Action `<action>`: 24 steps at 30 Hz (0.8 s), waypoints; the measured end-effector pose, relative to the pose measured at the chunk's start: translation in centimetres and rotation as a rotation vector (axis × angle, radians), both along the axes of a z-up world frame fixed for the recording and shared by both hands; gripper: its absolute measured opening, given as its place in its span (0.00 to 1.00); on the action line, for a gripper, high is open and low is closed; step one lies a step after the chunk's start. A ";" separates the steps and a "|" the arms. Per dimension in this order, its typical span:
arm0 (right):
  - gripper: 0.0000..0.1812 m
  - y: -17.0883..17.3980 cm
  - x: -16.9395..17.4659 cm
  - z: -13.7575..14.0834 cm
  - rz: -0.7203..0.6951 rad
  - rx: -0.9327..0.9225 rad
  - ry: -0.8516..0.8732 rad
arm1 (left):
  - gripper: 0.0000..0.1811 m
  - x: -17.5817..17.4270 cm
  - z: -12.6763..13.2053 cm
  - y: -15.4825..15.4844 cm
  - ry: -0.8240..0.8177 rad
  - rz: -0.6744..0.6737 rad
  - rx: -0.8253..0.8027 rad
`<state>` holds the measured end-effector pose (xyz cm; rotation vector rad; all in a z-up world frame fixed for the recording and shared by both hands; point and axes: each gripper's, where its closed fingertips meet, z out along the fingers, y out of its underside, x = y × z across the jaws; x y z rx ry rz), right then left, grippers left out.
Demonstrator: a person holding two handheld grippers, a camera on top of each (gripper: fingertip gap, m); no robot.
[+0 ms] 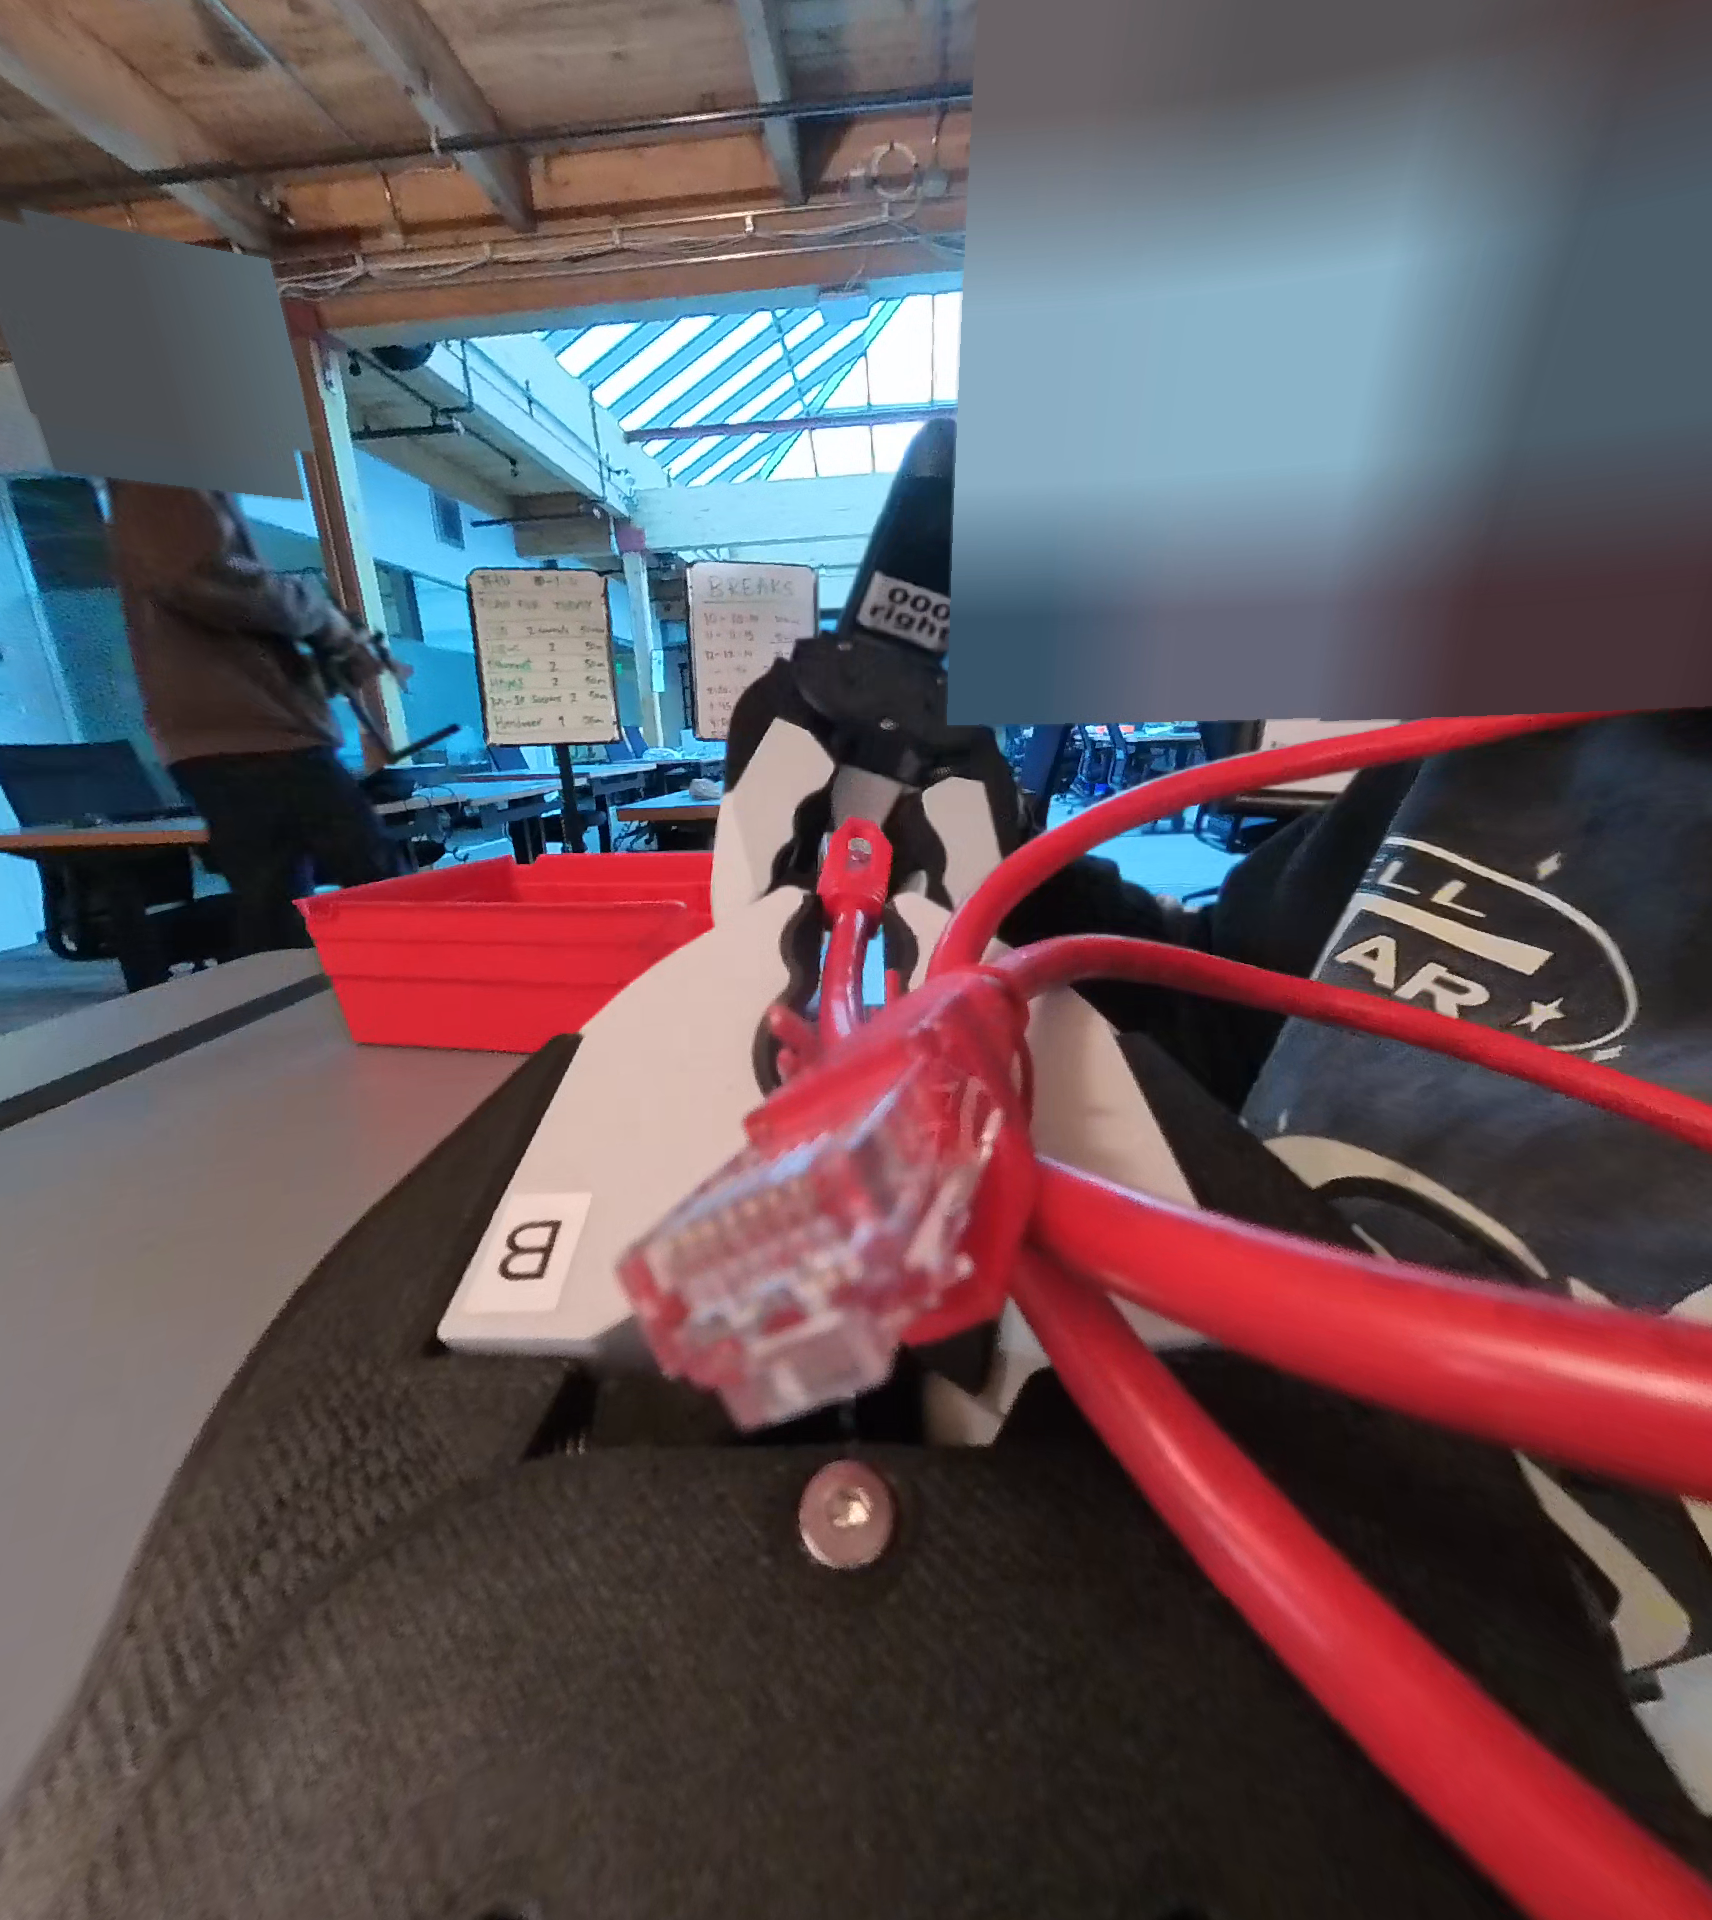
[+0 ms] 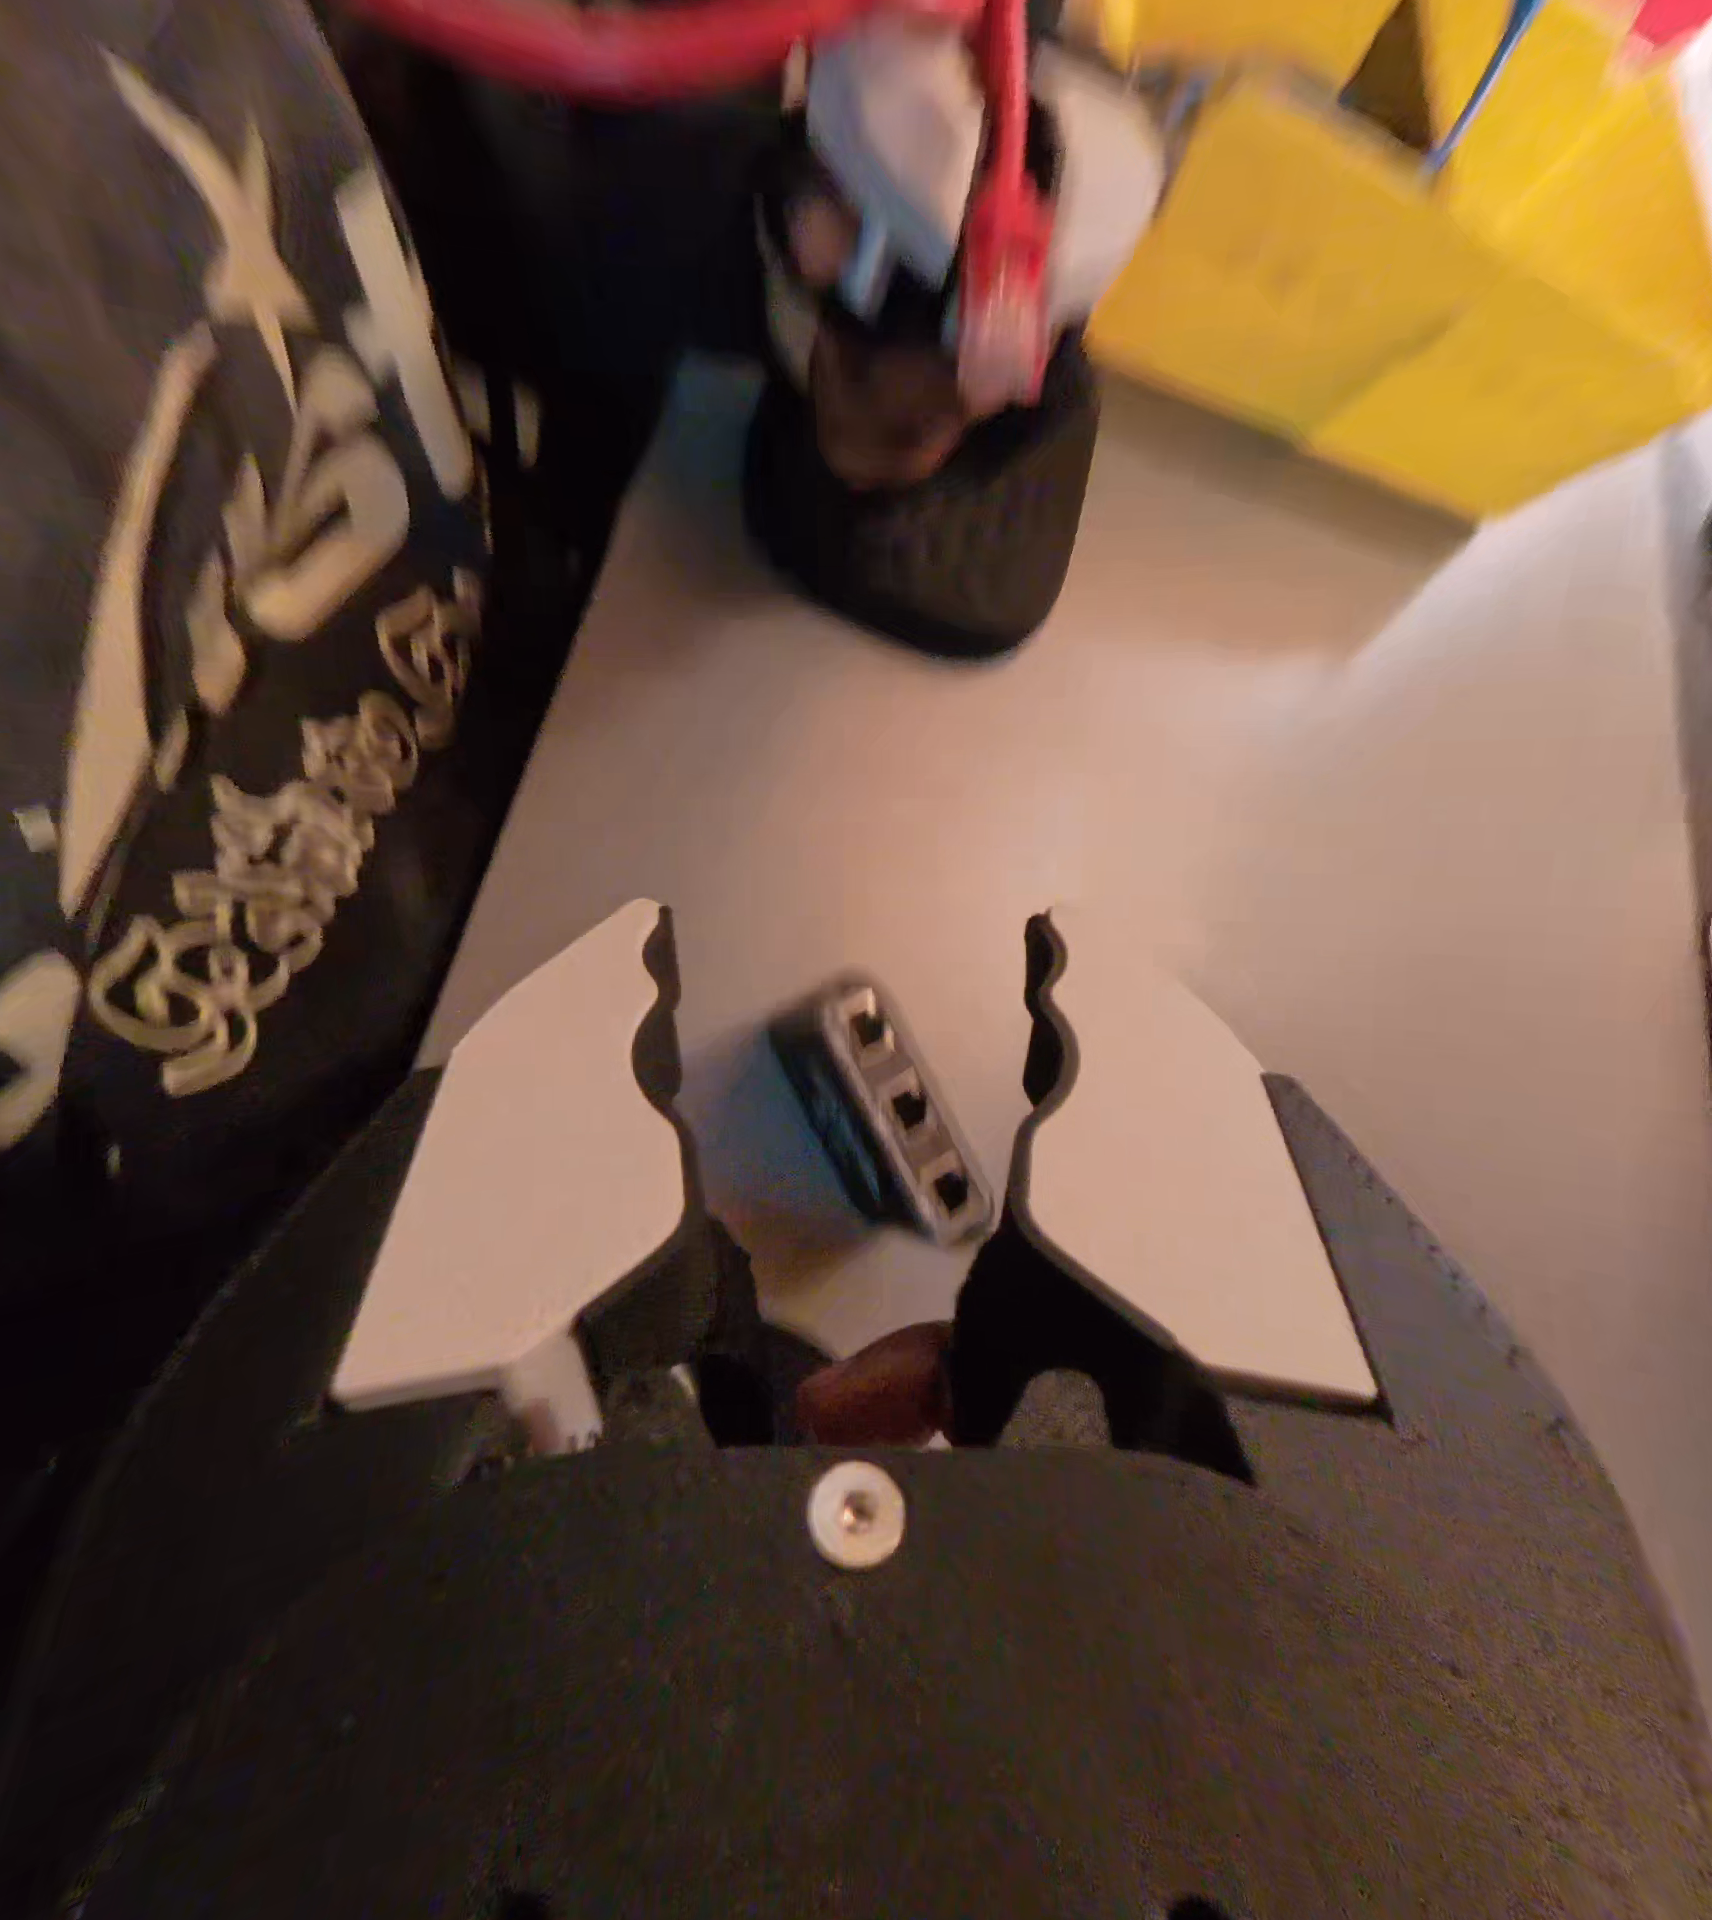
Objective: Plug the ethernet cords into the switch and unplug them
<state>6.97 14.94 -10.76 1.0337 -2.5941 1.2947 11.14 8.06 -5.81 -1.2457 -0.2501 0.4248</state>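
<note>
Between open right fingers (image 2: 1143, 1122): switch (image 2: 883, 1117), on table (image 2: 935, 810).

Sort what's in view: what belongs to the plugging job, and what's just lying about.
Job: red ethernet cord, clamped in the left gripper; switch on the table, seen between the open jaws of the right gripper.
Lying about: red bin; yellow bins; whiteboards.
</note>
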 end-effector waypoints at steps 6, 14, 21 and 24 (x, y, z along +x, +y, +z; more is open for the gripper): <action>0.33 1.2 -3.5 -4.4 0.053 0.362 0.195 | 0.06 -0.1 -0.9 0.6 -0.022 -0.026 -0.036; 0.18 0.5 -4.8 -10.5 0.166 0.593 0.407 | 0.06 -0.5 -1.5 0.6 -0.096 -0.045 -0.042; 0.14 -2.4 -4.9 -5.2 0.058 -0.037 0.609 | 0.06 -1.1 -1.9 0.2 -0.204 -0.053 -0.030; 0.14 -2.7 -1.3 1.9 0.076 -0.693 0.681 | 0.06 -1.1 -2.1 0.3 -0.248 -0.081 -0.016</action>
